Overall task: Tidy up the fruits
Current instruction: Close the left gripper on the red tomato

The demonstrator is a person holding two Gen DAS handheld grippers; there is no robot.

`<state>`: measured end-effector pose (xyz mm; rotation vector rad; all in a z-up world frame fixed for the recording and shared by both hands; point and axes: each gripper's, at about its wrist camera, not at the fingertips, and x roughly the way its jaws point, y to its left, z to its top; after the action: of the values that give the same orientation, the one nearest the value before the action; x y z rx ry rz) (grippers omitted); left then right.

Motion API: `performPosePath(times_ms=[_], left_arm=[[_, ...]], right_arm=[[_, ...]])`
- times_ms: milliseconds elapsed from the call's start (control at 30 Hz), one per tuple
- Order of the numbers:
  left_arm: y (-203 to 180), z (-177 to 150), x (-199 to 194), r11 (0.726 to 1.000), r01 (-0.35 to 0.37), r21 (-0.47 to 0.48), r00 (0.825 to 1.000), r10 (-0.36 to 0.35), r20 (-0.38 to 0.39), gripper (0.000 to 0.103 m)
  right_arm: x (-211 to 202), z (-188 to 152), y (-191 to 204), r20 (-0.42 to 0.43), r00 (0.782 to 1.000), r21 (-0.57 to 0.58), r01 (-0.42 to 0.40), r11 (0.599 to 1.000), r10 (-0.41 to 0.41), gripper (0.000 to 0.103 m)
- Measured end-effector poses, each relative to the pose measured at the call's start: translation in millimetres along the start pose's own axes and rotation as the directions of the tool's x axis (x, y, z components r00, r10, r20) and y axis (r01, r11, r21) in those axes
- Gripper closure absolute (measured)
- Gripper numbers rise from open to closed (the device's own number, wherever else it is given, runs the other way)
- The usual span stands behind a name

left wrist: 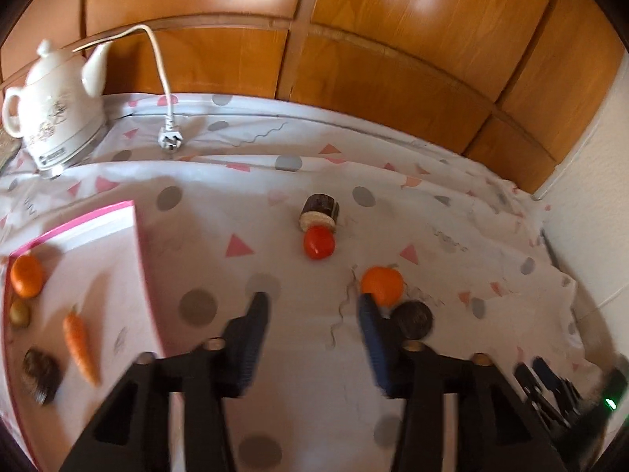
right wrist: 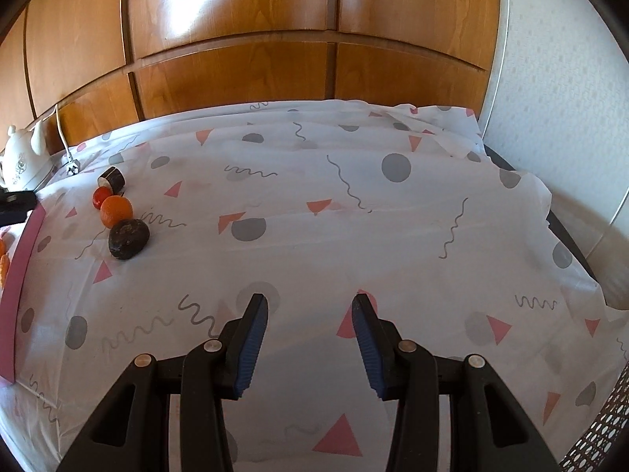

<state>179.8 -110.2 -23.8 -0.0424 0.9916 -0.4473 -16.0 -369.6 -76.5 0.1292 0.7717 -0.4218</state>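
Through my left wrist camera, my left gripper hangs partly open over the patterned cloth with nothing between its jaws; an orange sits just beyond its right finger, a dark round fruit touches that orange on the near right, a tomato lies farther off, and the pink tray on the left carries another orange and a carrot. Over to my right wrist camera: my right gripper is partly open too, empty above bare cloth, well apart from the fruit clustered far left.
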Motion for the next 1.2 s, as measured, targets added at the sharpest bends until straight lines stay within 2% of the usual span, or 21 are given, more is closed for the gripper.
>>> performPosePath(times_ms=[167,233,300,533,600,667,733,933,1133,1200], left_arm=[[-4.2,17.7,39.9,1.000,-0.017,0.001,0.999,0.017,-0.043,0.045],[-7.9,22.6,51.4,1.000,-0.025,0.015,0.998,0.026,-0.054,0.045],[-12.0,27.4,61.8,0.999,-0.022,0.024,0.998,0.023,-0.064,0.051],[-22.8,39.0,93.1,0.997,-0.054,0.061,0.995,0.059,-0.079,0.052],[-20.0,39.2,102.6,0.998,-0.051,0.047,0.992,0.056,-0.110,0.067],[-15.1,39.1,102.1,0.999,-0.044,0.026,0.995,0.046,-0.092,0.075],[-8.9,36.9,97.4,1.000,0.004,-0.019,0.995,-0.006,-0.095,0.075],[-14.6,2.5,52.5,0.999,0.039,-0.004,0.998,-0.039,-0.053,0.075],[-32.4,-62.5,13.4,0.993,0.079,0.093,0.996,-0.074,-0.058,0.075],[-42.0,-83.2,4.0,0.985,0.075,0.156,0.996,-0.067,-0.057,0.075]], right_arm=[[-0.9,2.4,0.0,-0.006,1.000,-0.007,-0.016,1.000,0.016,0.058],[-1.7,3.4,0.7,-0.004,1.000,-0.014,-0.021,1.000,0.021,0.058],[-1.3,4.9,1.5,-0.004,1.000,-0.019,-0.024,1.000,0.024,0.058],[0.4,6.5,2.1,-0.011,0.999,-0.028,-0.034,0.999,0.033,0.058],[1.6,6.1,2.4,-0.016,0.999,-0.029,-0.035,0.999,0.034,0.058],[3.0,5.8,2.3,-0.019,0.999,-0.028,-0.034,0.999,0.033,0.058],[3.6,5.5,1.5,-0.019,0.999,-0.026,-0.031,0.999,0.031,0.058],[3.2,6.9,1.0,-0.018,0.999,-0.018,-0.040,0.999,0.040,0.058],[0.6,6.1,0.9,-0.020,0.998,-0.002,-0.053,0.999,0.053,0.058],[-0.9,5.1,0.6,-0.021,0.998,0.004,-0.057,0.998,0.057,0.058]])
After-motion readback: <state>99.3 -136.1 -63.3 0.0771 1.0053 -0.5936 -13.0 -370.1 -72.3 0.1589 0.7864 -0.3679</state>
